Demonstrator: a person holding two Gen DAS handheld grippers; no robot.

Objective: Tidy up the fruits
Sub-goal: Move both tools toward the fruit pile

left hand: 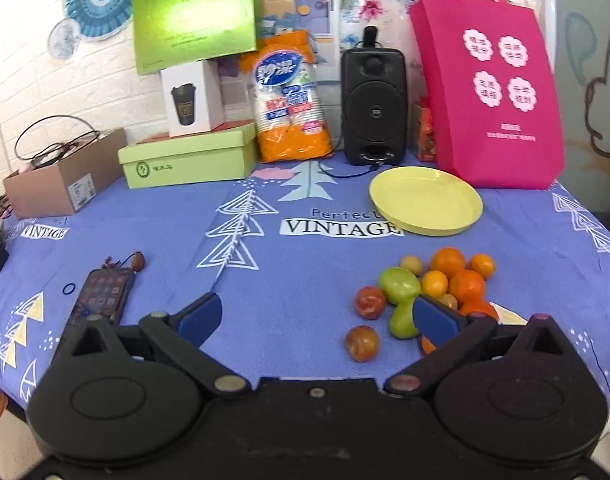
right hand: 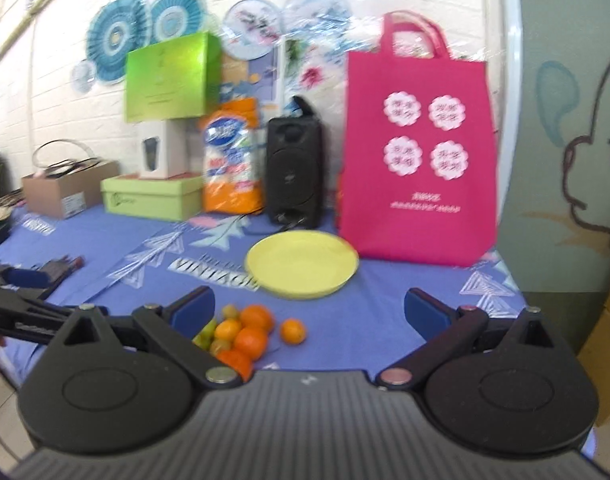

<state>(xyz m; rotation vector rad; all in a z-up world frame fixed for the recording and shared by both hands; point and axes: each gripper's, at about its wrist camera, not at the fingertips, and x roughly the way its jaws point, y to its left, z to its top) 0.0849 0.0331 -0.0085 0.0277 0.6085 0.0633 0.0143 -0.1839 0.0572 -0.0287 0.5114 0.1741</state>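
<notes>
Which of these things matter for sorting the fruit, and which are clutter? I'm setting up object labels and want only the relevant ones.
For the job:
- fruit pile: oranges, green fruits, reddish fruits, loose on the tablecloth
- yellow plate, empty
- left gripper and right gripper, both open

Lying about:
- phone
- black speaker
- pink tote bag
- green boxes
- cardboard box

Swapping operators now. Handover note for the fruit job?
Left claw: open, empty, hovering over the tablecloth left of the fruit pile.
Right claw: open, empty, above the near table edge, pile at its left finger.
Fruit: oranges, green and reddish fruits bunched on the blue tablecloth; one small orange sits slightly apart.
Yellow plate: empty, behind the pile, before the pink bag.
Done: nothing moved yet.
Left: all fruit, presumably onto the plate.
</notes>
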